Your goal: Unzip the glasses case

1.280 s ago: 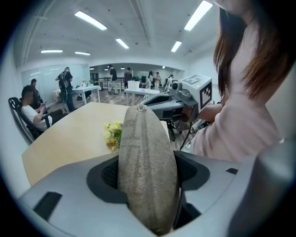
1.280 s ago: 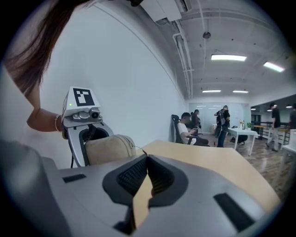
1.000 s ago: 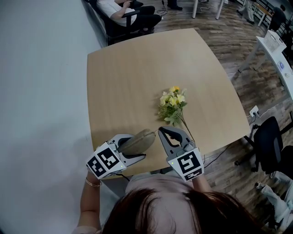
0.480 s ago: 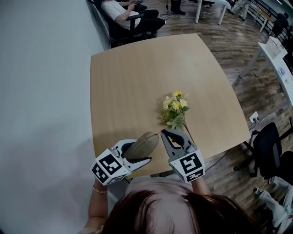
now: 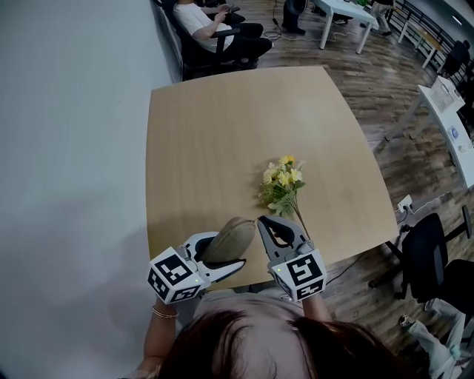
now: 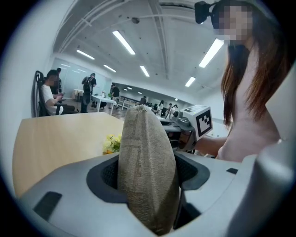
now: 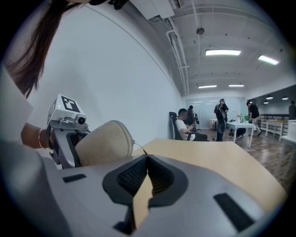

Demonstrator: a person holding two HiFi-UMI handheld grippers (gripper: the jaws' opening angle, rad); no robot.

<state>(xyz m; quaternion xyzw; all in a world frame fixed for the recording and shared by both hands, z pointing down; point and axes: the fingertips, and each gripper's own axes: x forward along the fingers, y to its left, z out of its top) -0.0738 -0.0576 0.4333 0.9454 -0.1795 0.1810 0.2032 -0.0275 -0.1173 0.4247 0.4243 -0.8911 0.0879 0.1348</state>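
The glasses case (image 5: 228, 238), an oval pouch of khaki fabric, is held off the table's near edge. My left gripper (image 5: 229, 250) is shut on it, one pad on each broad side, and the case (image 6: 145, 171) stands on edge between the pads in the left gripper view. My right gripper (image 5: 259, 220) is just right of the case, jaws together. In the right gripper view a thin zipper pull (image 7: 138, 148) runs from the case (image 7: 104, 141) to the tips of my right gripper (image 7: 147, 156).
A bunch of yellow artificial flowers (image 5: 283, 181) lies on the wooden table (image 5: 222, 126) just beyond my right gripper. A seated person (image 5: 215, 22) is past the far edge. A black office chair (image 5: 429, 252) stands to the right.
My left gripper has rolled a little with the case, which now stands more on edge. The right gripper has stayed where it was.
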